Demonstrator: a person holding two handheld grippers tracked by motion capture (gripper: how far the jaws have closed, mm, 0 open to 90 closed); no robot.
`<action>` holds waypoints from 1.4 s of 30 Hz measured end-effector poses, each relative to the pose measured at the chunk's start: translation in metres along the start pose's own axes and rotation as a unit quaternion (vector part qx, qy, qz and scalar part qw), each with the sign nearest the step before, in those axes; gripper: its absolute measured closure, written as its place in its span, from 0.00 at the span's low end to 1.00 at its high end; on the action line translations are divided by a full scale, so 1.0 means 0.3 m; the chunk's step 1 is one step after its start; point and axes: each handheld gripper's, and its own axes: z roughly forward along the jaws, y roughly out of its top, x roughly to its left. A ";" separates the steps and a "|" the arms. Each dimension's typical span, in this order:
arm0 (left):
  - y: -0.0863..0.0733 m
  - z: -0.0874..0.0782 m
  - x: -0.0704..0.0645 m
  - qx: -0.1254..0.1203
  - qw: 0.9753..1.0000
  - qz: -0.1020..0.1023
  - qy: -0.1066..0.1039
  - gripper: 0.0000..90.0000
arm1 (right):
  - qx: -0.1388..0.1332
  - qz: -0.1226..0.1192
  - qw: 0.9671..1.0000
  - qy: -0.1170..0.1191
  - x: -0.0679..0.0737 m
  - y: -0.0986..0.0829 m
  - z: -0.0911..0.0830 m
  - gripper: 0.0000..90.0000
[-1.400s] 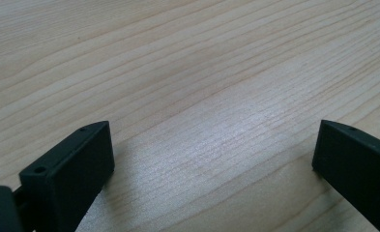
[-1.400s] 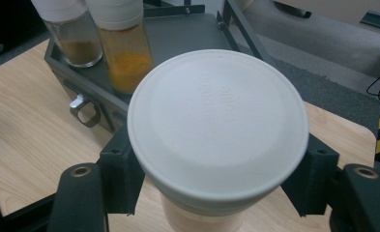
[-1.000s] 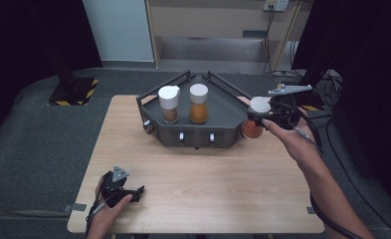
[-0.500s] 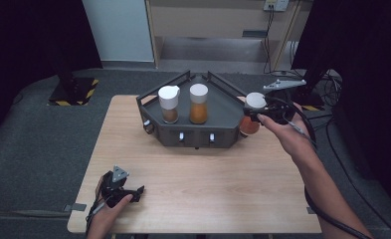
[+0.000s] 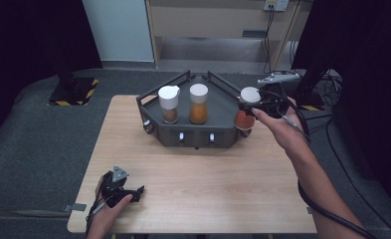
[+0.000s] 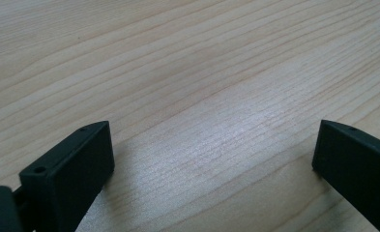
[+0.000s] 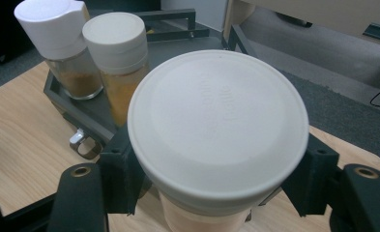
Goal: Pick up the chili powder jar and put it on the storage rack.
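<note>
Right arm is stretched out forward across the worktop (image 5: 198,169), hand up at the far right corner of the dark rack (image 5: 223,129). The right tool (image 5: 246,107) is clamped on a spice jar (image 5: 246,112) with a wide white lid; in the right gripper view you can see both black jaws pressed against the sides of the jar (image 7: 216,130) just under the lid rim. The jar sits right at the rack's right end, against its front corner; can't tell if it's lifted or touching anything underneath. It stands upright, long axis vertical, lid pointing up, orange-ish contents showing below the lid.

Left hand is way back at the near left edge of the worktop, well apart from everything. The left tool (image 5: 121,189) rests low there, jaws spread wide with nothing but bare wood between them in the left gripper view.

On the rack there are two more jars standing upright side by side: a spouted-lid jar (image 5: 168,103) with brownish powder on the left and a flat-lid jar (image 5: 198,103) with orange powder next to it. From the right gripper view, those two sit just beyond the held jar, the flat-lid one nearest. The rack's raised rail (image 5: 228,87) runs behind them.
</note>
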 end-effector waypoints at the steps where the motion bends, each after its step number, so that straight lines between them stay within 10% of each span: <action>1: 0.001 0.000 0.000 0.000 1.000 0.001 0.000 0.00 | 0.000 0.002 1.000 0.000 -0.001 0.003 0.003 0.38; 42: 0.001 0.000 0.002 0.001 1.000 0.000 -0.001 0.00 | -0.001 0.015 1.000 -0.007 -0.002 0.069 0.142 0.38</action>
